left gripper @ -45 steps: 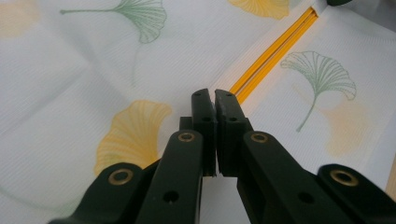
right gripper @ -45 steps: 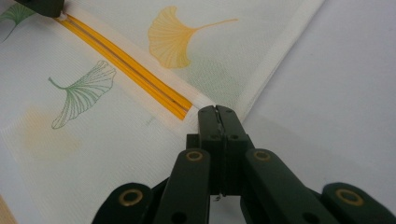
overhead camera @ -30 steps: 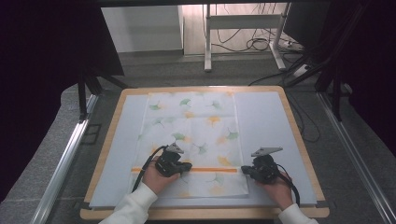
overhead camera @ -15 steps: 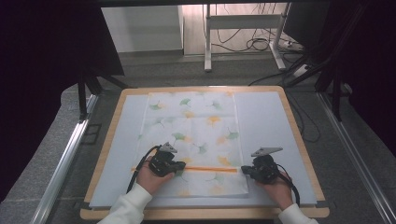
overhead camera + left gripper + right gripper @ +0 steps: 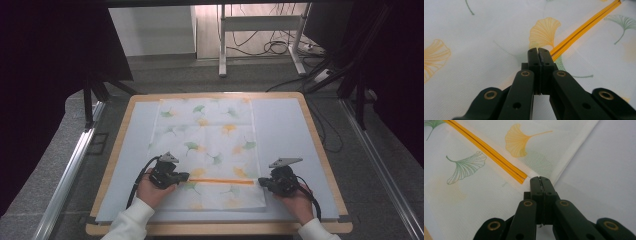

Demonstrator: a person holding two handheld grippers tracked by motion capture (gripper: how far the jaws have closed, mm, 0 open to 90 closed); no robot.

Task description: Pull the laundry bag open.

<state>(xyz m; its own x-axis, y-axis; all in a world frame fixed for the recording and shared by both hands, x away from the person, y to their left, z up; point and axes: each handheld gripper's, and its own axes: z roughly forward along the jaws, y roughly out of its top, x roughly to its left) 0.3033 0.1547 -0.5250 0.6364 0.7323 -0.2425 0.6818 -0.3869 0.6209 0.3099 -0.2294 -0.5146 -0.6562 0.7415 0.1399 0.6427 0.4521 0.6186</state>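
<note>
A white cloth with green and yellow ginkgo leaves printed on it lies flat on the surface; its long axis runs away from the person, from the near edge of the surface to the far edge. Across the near part of the cloth there is an orange strip; its long axis goes from left to right, parallel to the near edge, so one end points to the left tongs and the other end points to the right tongs. In the left gripper view the strip looks like two thin orange lines side by side, and it runs away from the tongs toward the upper right; these tongs are clenched, with a thin bit of cloth pinched between the tips, just beside the end of the strip. In the right gripper view the strip ends just in front of the tongs; these are also clenched on the cloth, at a folded edge near its border. I can read no writing or label on the cloth.
</note>
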